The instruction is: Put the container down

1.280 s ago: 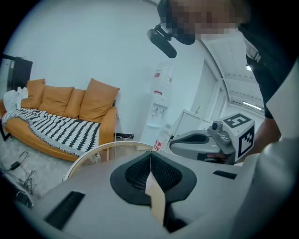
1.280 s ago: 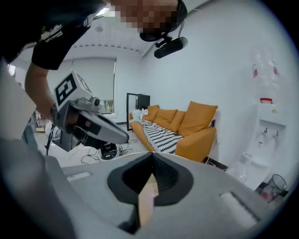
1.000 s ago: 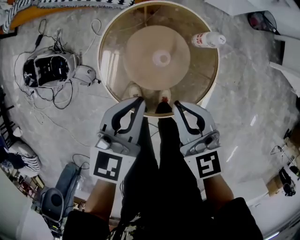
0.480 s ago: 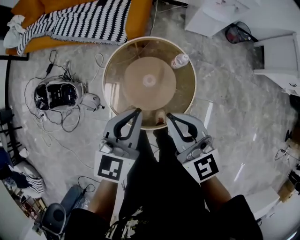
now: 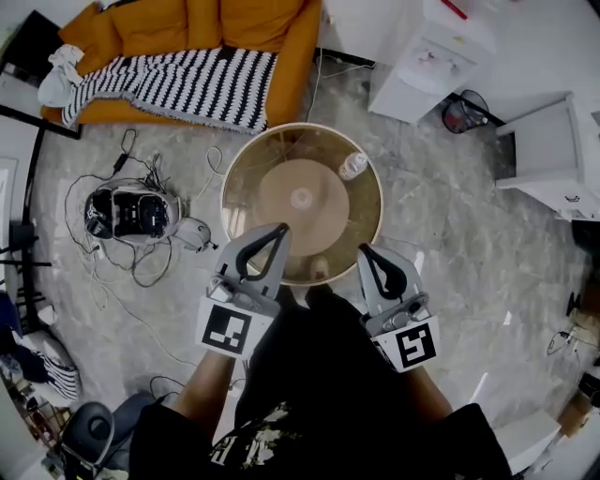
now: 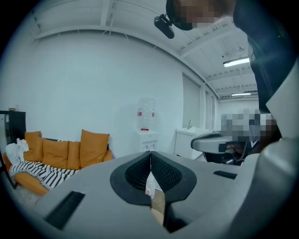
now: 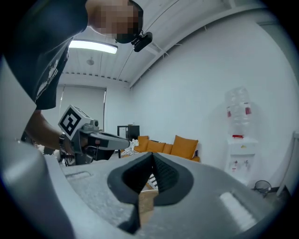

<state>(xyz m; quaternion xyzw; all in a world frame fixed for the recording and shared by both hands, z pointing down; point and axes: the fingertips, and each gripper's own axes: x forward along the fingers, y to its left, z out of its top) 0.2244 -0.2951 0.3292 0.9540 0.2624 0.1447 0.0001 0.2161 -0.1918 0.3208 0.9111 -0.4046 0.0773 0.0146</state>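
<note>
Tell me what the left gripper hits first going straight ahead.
Likely nothing near: the left gripper points level, above the table and the bottle. Next in line is the water dispenser at the wall; depth unclear.

Cam rose: table & bottle look farther off; sofa now in view.

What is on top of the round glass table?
One small clear plastic bottle, near the far right edge. The left tool covers some near rim of the round glass table.
</note>
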